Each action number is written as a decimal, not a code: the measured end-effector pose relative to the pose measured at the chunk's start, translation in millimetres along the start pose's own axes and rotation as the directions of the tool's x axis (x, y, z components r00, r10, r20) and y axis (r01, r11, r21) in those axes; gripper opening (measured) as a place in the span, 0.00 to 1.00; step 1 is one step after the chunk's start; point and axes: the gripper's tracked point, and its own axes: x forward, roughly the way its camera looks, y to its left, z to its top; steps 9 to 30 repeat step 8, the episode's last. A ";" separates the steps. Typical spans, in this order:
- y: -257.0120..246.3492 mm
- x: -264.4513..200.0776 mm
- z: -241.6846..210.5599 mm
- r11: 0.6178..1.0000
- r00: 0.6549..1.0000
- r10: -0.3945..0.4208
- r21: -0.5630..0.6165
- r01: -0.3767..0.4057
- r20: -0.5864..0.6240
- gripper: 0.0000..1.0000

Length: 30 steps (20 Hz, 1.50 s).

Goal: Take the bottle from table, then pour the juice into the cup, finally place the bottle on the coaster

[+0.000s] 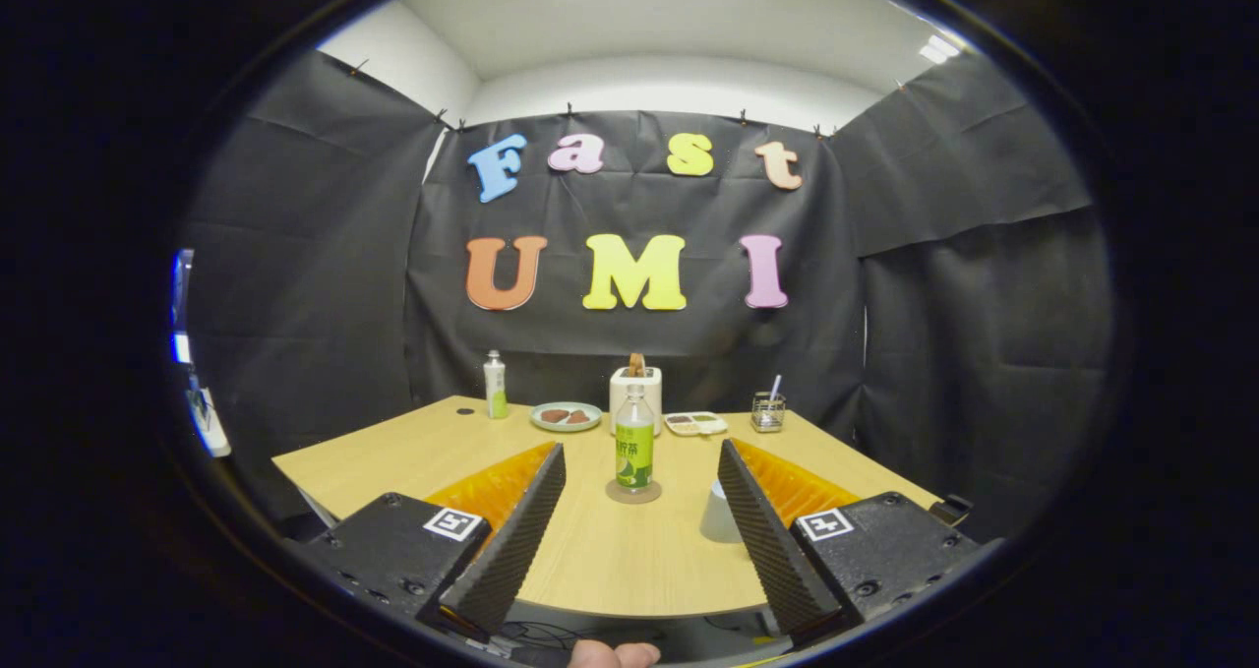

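Tabletop (590,550): bottle (634,444) on coaster (632,493), cup (720,514) beside open jaws.

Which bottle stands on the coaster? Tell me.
The green-labelled bottle just ahead of the open gripper, on the round coaster. The white bottle stands on bare table, farther back.

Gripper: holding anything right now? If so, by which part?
Nothing held. The gripper has its jaws spread wide with only table between them; the bottle stands on the coaster beyond them, untouched.
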 end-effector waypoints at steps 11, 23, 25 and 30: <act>1.3 -2.1 1.0 1.000 1.000 -0.006 -0.008 0.006 0.004 1.00; 1.3 -2.1 1.0 1.000 1.000 -0.006 -0.008 0.006 0.004 1.00; 1.3 -2.1 1.0 1.000 1.000 -0.006 -0.008 0.006 0.004 1.00; 1.3 -2.1 1.0 1.000 1.000 -0.006 -0.008 0.006 0.004 1.00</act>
